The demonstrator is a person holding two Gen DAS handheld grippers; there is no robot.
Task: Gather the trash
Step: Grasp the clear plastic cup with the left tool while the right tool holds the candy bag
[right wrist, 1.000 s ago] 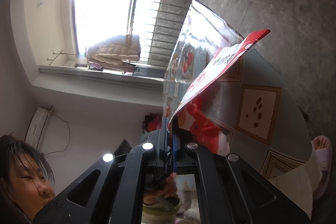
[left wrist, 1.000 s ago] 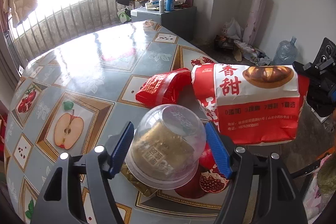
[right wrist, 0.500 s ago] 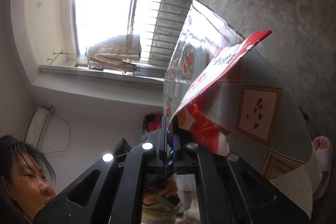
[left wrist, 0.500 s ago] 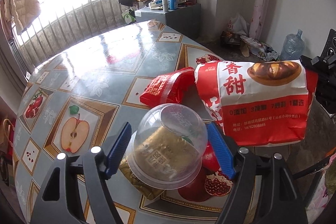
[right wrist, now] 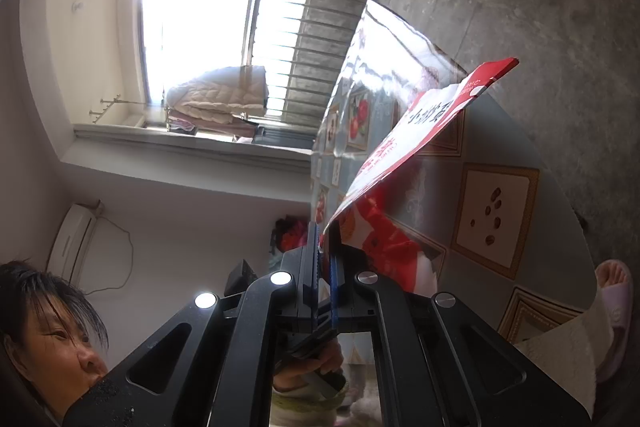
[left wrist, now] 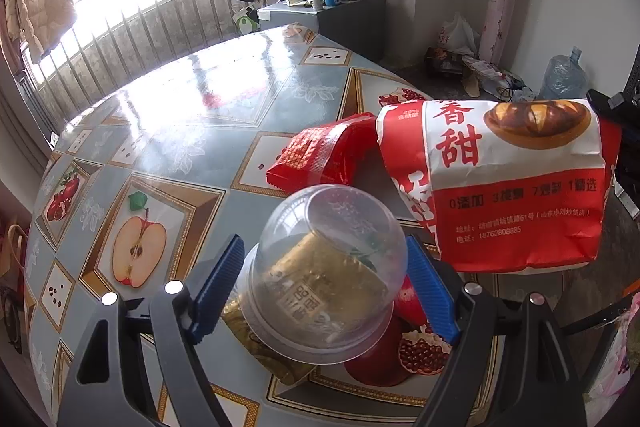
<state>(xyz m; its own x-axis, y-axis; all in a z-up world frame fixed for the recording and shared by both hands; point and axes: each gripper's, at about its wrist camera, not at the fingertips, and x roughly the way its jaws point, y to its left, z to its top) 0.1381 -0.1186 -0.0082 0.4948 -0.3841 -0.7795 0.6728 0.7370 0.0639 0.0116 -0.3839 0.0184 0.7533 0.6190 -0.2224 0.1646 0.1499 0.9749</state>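
My left gripper (left wrist: 326,267) is shut on a clear plastic dome cup (left wrist: 326,267) and holds it above the table; a gold wrapper (left wrist: 260,339) shows behind and through it, lying on the table. My right gripper (right wrist: 325,247) is shut on the edge of a red and white paper bag (right wrist: 408,131), held out over the table edge. The same bag (left wrist: 508,187) hangs at the right of the left wrist view. A red plastic wrapper (left wrist: 320,155) lies on the table just left of the bag.
The round table (left wrist: 180,115) has a glossy fruit-patterned cloth. A grey cabinet (left wrist: 320,15) with bottles stands beyond it. Clutter and a water jug (left wrist: 564,79) sit on the floor by the wall. The person's slippered foot (right wrist: 612,291) is beside the table.
The left gripper with the cup has risen and drawn back slightly, so the table looks farther away. The right gripper still holds the bag, almost unmoved.
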